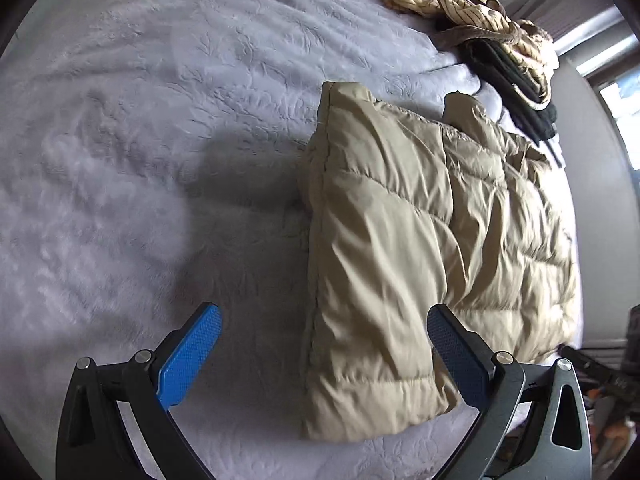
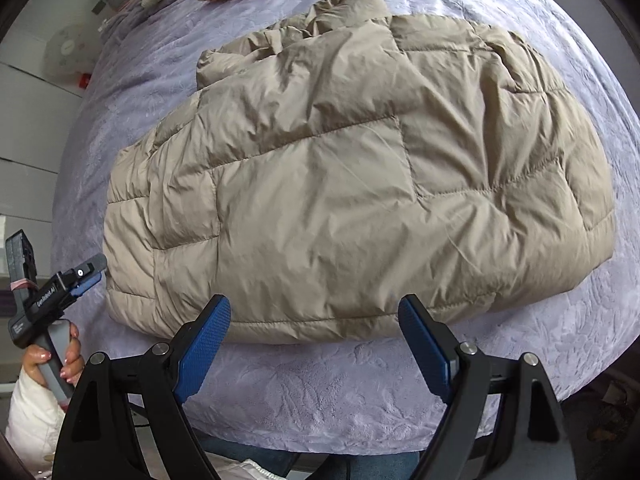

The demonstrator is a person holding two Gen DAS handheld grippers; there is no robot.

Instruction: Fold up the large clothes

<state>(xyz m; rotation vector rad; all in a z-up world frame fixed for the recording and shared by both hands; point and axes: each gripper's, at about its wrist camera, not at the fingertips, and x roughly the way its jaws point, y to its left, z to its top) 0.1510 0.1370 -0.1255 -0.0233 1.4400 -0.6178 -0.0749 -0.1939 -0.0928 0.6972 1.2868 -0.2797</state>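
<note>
Beige quilted puffer jacket (image 2: 352,176) lies folded flat on a bed with a lavender embossed bedspread (image 2: 328,396), near the bed's front edge. Right tool (image 2: 315,322) hovers just in front of the jacket's near hem, both blue-padded fingers (image 2: 204,344) spread wide, nothing between them; left fingertip overlaps the hem edge in view, contact cannot be confirmed, right fingertip sits at the hem line too. In left wrist view the jacket (image 1: 420,248) is to the right of centre, lengthwise away from the camera, with a folded edge running along its left side. Left tool (image 1: 324,332) is spread wide and empty: its left finger (image 1: 188,360) is over bare bedspread (image 1: 160,140), its right finger is at the jacket's near corner, so the jacket's left folded edge falls between the 2 fingers; touching or just above, cannot tell. From the right wrist view the left tool (image 2: 86,276) shows at far left, beside the jacket's left end, held by a hand (image 2: 56,360) with pale nails. Far side of the bed: a heap of striped cream clothing (image 1: 460,4) on top of dark garments (image 1: 516,84), well apart from the jacket. Window (image 1: 620,112) at right edge, some motion blur on the bedspread at left.
</note>
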